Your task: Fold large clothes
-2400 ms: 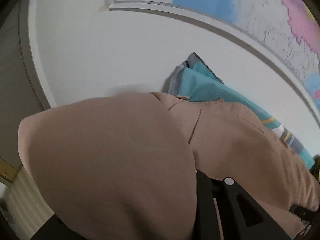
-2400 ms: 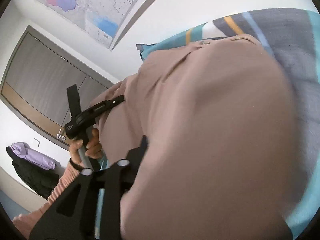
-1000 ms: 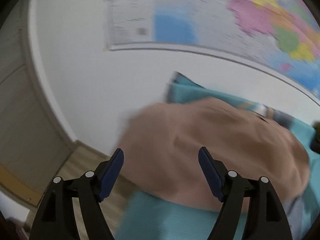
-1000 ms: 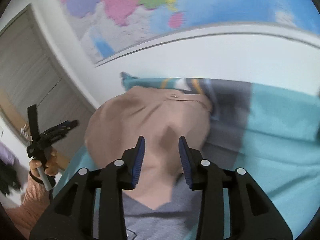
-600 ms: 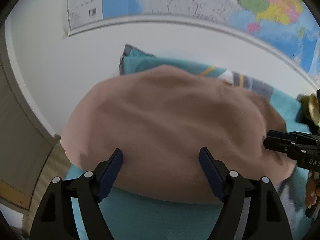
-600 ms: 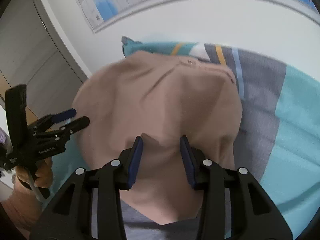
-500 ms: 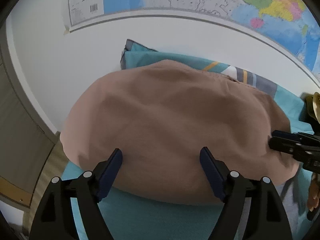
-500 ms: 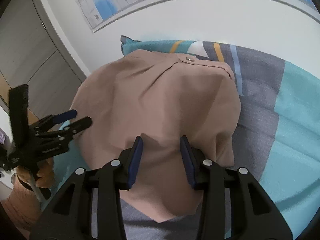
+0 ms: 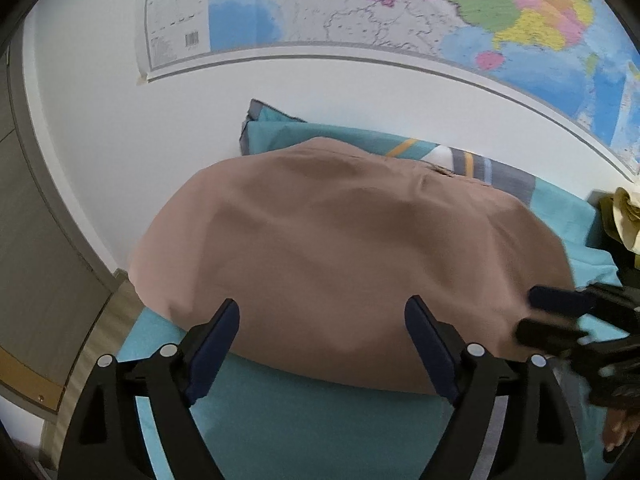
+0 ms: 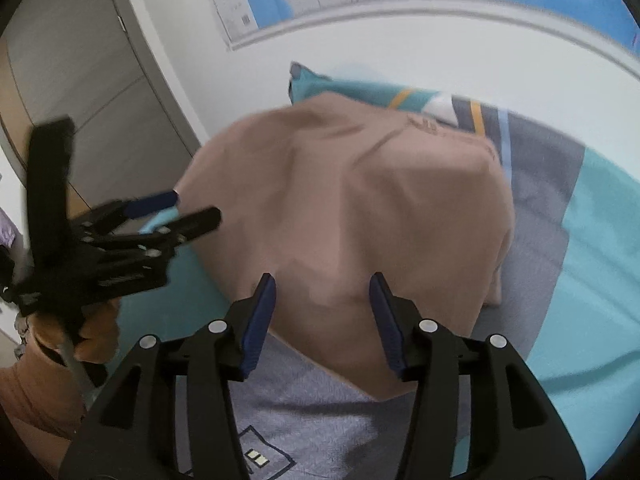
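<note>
Teal bedspread [image 9: 312, 420], folded tan garment [image 9: 352, 264] atop

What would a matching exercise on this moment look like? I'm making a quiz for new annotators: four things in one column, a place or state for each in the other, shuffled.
Column one:
1. tan garment
2. wall map
3. left gripper
4. bedsheet

Column two:
A. hung on the white wall above the bed
B. teal and grey, spread under the cloth
C. jaws apart, holding nothing
D. lying folded on the bed

Pairs: 1-D, 2-A, 3-C, 4-B
</note>
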Demonstrator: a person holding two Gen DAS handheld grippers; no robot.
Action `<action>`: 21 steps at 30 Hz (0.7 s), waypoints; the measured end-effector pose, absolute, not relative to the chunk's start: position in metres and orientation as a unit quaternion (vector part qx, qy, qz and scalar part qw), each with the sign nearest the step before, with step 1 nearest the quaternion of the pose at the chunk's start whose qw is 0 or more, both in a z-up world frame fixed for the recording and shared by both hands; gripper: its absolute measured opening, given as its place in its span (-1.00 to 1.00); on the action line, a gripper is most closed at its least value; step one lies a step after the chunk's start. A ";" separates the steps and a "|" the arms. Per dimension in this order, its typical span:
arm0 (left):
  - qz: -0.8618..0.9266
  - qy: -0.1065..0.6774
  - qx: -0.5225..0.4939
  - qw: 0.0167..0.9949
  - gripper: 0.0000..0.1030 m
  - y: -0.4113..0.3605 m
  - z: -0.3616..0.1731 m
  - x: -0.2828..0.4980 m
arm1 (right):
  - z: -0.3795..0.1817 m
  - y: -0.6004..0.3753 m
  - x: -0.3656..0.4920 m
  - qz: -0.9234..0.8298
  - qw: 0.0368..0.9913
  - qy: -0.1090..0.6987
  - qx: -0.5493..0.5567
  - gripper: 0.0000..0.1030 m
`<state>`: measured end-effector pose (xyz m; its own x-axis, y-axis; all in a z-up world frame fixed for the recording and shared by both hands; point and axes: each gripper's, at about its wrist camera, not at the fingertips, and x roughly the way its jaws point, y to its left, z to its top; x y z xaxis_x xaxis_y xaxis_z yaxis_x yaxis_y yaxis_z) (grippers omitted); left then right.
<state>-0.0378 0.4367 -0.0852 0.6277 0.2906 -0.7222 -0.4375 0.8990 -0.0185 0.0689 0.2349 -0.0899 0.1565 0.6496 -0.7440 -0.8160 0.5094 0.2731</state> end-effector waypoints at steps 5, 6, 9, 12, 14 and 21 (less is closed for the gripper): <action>0.199 0.391 -0.103 0.893 0.65 0.433 -0.093 -0.032 | -0.096 0.238 0.066 0.485 0.755 0.429 -0.101 0.03; 0.200 0.395 -0.105 0.891 0.65 0.433 -0.096 -0.031 | -0.096 0.239 0.065 0.486 0.754 0.429 -0.102 0.06; 0.204 0.403 -0.112 0.885 0.66 0.435 -0.102 -0.029 | -0.095 0.239 0.061 0.489 0.754 0.426 -0.106 0.12; 0.207 0.400 -0.113 0.886 0.66 0.434 -0.101 -0.031 | -0.089 0.235 0.060 0.493 0.757 0.419 -0.094 0.13; 0.207 0.397 -0.114 0.887 0.66 0.433 -0.099 -0.034 | -0.082 0.231 0.059 0.489 0.763 0.413 -0.089 0.13; 0.219 0.388 -0.121 0.887 0.82 0.424 -0.100 -0.043 | -0.093 0.227 0.058 0.477 0.762 0.426 -0.101 0.08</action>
